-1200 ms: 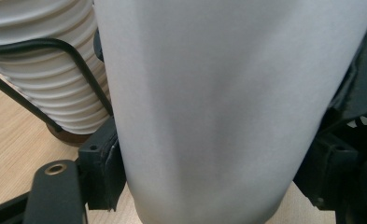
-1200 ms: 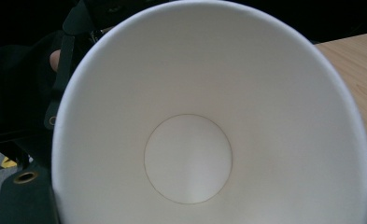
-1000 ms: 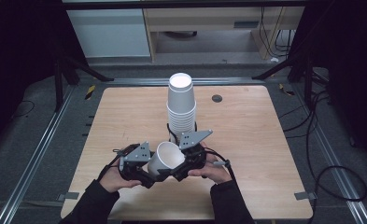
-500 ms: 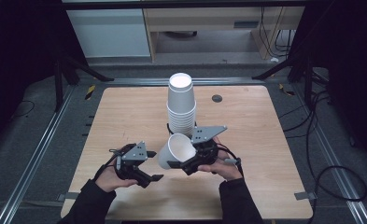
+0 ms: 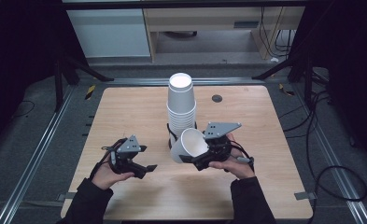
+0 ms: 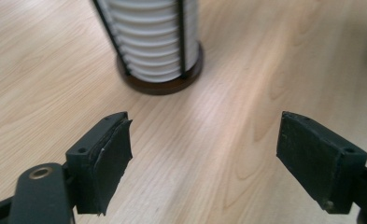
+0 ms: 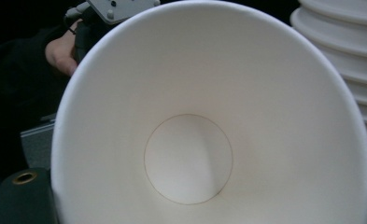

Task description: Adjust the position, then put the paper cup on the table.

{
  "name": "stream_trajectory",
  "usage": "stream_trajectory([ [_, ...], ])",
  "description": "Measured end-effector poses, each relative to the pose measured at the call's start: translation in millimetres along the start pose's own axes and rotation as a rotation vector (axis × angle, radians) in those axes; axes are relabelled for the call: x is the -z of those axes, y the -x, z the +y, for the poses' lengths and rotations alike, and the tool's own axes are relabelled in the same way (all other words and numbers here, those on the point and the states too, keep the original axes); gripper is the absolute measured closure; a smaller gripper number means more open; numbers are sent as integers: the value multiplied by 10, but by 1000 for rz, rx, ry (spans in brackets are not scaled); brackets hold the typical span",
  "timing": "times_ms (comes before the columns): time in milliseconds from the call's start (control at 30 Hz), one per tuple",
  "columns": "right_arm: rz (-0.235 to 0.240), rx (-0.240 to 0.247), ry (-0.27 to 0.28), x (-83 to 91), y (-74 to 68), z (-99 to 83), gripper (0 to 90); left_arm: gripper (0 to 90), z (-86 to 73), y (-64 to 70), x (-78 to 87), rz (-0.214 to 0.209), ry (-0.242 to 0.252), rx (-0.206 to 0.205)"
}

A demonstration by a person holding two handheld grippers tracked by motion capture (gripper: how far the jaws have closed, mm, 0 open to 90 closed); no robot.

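A tall stack of white paper cups (image 5: pixel 181 105) stands upside down in a black wire holder on a dark round base (image 6: pixel 160 84) at the middle of the wooden table (image 5: pixel 265 126). My right gripper (image 5: pixel 188 157) is shut on the rim of a single white cup (image 5: pixel 190 143), which is tilted on its side just in front of the stack. In the right gripper view the cup's inside (image 7: pixel 188 158) faces the camera, with the stack (image 7: pixel 344 56) at the right. My left gripper (image 5: pixel 141 165) sits open and empty to the cup's left, its jaws wide apart above bare wood (image 6: pixel 204 158).
A small dark round hole (image 5: pixel 216 98) marks the table's far right part. Metal rails (image 5: pixel 45 140) run along both sides of the table, and cables (image 5: pixel 330 172) lie on the floor at the right. A low cabinet (image 5: pixel 195 23) stands beyond the far edge.
The left gripper has let go of the single cup and drawn away to the left. The right gripper has kept the cup and shifted it right, closer to the stack.
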State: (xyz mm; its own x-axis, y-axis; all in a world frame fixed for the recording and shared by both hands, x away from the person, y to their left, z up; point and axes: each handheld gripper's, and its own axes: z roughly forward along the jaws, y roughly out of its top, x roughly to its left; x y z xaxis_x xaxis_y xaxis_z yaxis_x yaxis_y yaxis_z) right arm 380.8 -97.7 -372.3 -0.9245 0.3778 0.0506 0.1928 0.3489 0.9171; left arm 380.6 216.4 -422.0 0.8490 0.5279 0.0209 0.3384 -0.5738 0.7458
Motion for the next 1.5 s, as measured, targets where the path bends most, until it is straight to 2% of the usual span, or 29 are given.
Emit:
stream_trajectory([
  [167, -43, -22, -1, 94, 43, 7, 140, 161, -16, -54, 22, 39, -2, 38],
  [333, -69, -15, -9, 167, 68, 7, 140, 163, -57, -130, 35, 63, -2, 83],
  [733, -156, -30, -38, 425, 167, -51, 139, 158, -169, -263, -31, 115, -41, 140],
  [900, -192, -45, -41, 529, 267, -35, 139, 154, -233, -321, -87, 128, -76, 153],
  [1000, -228, -53, -44, 594, 334, -33, 139, 153, -255, -349, -91, 143, -84, 168],
  [1200, -301, -83, -67, 707, 470, -42, 138, 151, -277, -404, -41, 176, -67, 203],
  [1500, -470, -164, -150, 749, 706, -108, 138, 150, -285, -449, 64, 207, -28, 230],
])
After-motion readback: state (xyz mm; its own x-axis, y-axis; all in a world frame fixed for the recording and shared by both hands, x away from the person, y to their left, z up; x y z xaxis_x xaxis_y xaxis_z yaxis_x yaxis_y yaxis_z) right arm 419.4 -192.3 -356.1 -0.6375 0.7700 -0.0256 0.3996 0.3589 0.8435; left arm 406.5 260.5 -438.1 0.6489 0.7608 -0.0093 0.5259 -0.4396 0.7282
